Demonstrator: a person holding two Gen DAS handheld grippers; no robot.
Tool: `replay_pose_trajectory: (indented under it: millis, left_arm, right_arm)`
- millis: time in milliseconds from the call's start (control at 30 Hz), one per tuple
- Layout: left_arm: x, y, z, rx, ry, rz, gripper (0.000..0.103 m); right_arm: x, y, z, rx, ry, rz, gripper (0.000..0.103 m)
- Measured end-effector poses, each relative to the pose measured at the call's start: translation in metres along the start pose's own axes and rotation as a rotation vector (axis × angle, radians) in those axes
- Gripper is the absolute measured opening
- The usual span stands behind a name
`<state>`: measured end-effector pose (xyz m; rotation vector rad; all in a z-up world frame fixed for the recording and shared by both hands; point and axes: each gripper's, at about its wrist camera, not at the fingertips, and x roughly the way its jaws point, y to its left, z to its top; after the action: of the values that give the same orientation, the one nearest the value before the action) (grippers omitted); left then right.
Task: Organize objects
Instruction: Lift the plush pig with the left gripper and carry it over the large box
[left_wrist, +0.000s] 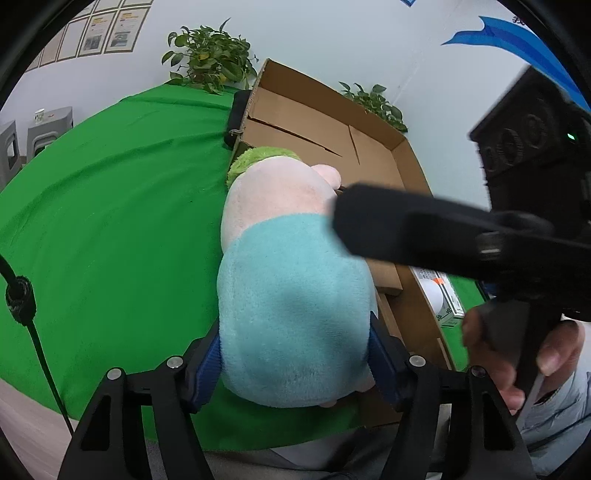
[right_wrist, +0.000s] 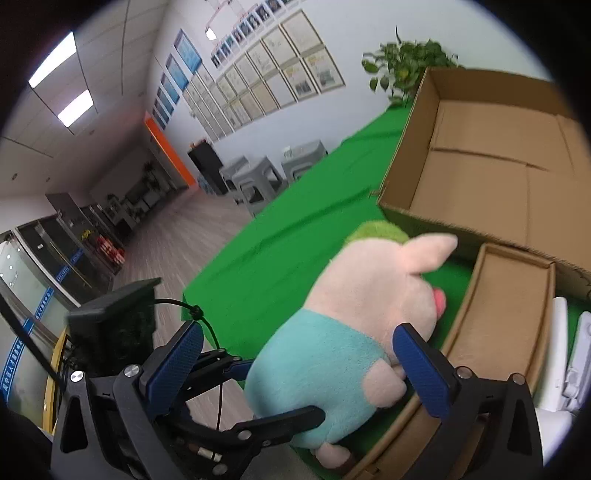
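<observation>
A plush pig (left_wrist: 291, 280) with pink head, green cap and light blue body is held above the green table cloth (left_wrist: 110, 221). My left gripper (left_wrist: 295, 373) is shut on the pig's blue body. The pig also shows in the right wrist view (right_wrist: 354, 332). My right gripper (right_wrist: 303, 354) is open, its blue pads (right_wrist: 421, 373) beside the pig without clamping it. In the left wrist view the right gripper's black finger (left_wrist: 406, 225) crosses in front of the pig. An open cardboard box (left_wrist: 325, 125) lies just behind the pig; what shows of its inside is bare.
A smaller cardboard tray (right_wrist: 502, 310) lies beside the big box (right_wrist: 498, 162). White objects (right_wrist: 569, 354) sit at the right. A small printed carton (left_wrist: 443, 299) lies by the box. Potted plants (left_wrist: 210, 59) stand at the table's far edge. Grey stools (right_wrist: 266, 177) stand on the floor.
</observation>
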<state>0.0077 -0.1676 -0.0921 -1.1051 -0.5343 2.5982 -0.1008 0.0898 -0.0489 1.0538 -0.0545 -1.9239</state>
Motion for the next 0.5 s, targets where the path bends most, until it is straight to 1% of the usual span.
replay_pose_trajectory:
  millis: [67,133,200,267,300,367,433,500]
  left_arm:
    - [-0.007,0.004,-0.003,-0.007,-0.013,-0.004,0.063]
    - [-0.012,0.007,-0.004,-0.02,-0.024,-0.011,0.062]
    - [-0.019,0.003,-0.004,0.001,-0.044,-0.004,0.059]
    - [-0.023,-0.002,-0.003,0.028,-0.06,0.011,0.059]
    - [-0.024,-0.004,-0.002,0.035,-0.062,0.018,0.058]
    - [-0.024,-0.008,-0.003,0.049,-0.062,0.023,0.056]
    - [-0.025,-0.014,-0.003,0.062,-0.071,0.033,0.055]
    - [-0.028,-0.02,0.002,0.077,-0.088,0.063,0.054]
  right_arm:
    - [0.01,0.005,0.001,-0.001,0.045,-0.024,0.103]
    - [0.014,0.012,-0.001,-0.015,0.064,-0.058,0.103]
    - [0.015,0.017,-0.002,-0.027,0.084,-0.099,0.103]
    - [0.017,0.016,-0.005,-0.011,0.103,-0.126,0.103]
    - [0.017,0.014,-0.006,0.004,0.112,-0.124,0.103]
    - [0.022,0.006,-0.013,0.051,0.156,-0.084,0.103]
    - [0.023,0.003,-0.013,0.053,0.141,-0.086,0.102]
    - [0.022,-0.001,-0.012,0.055,0.116,-0.083,0.095]
